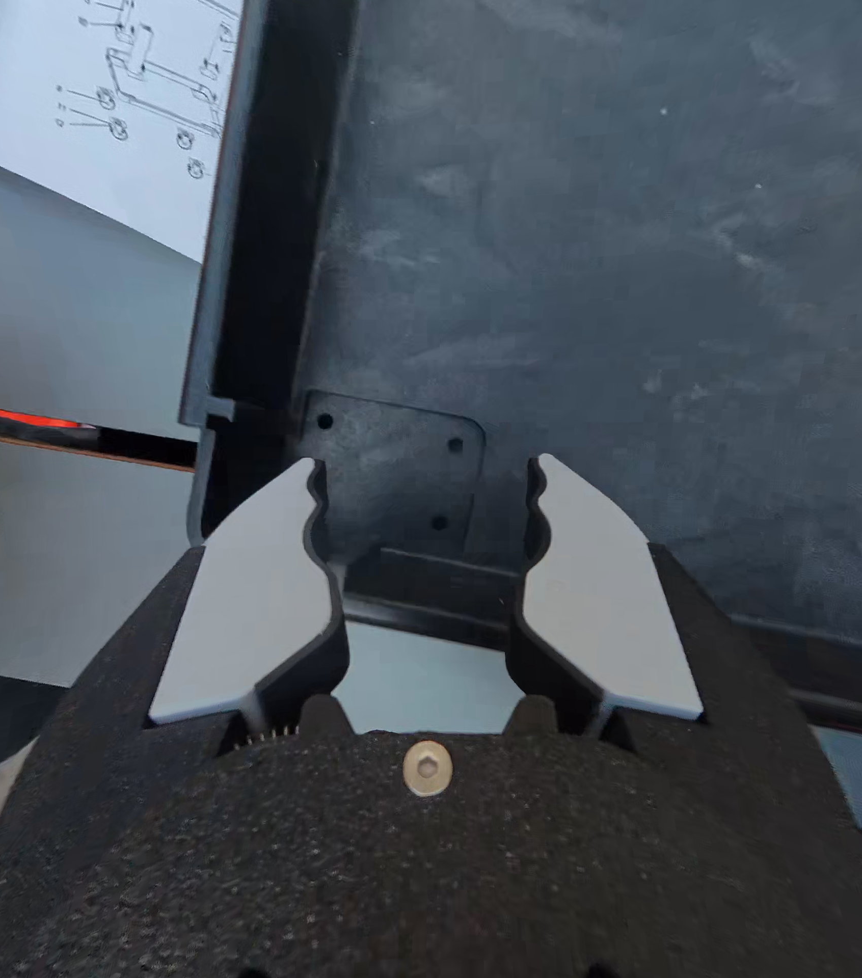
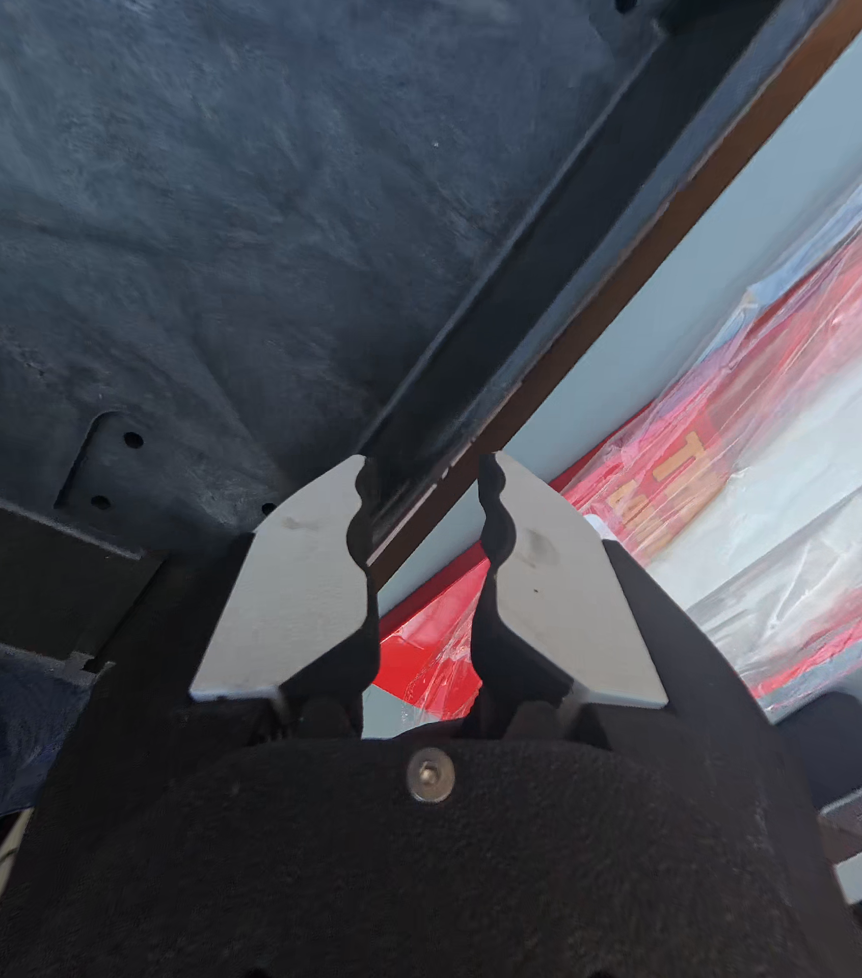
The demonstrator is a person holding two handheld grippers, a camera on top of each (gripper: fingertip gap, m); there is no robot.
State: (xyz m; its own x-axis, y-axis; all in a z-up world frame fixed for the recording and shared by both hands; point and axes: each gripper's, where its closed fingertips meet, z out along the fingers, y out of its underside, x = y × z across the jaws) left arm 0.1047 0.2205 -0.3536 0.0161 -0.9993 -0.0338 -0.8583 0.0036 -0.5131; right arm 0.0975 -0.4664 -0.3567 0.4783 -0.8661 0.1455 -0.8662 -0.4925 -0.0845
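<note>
Pale tabletop (image 1: 48, 555) carries a dark panel (image 1: 630, 264); left gripper (image 1: 426, 465) spread, empty, over its drilled corner; right gripper (image 2: 423, 463) spread, empty, astride its edge.

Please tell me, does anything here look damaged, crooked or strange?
Nothing looks broken. The dark panel carries pale scuffs and smears across its face, which looks like wear. The clear plastic wrap over the red package is wrinkled. Both grippers, left and right, are open and hold nothing.
</note>
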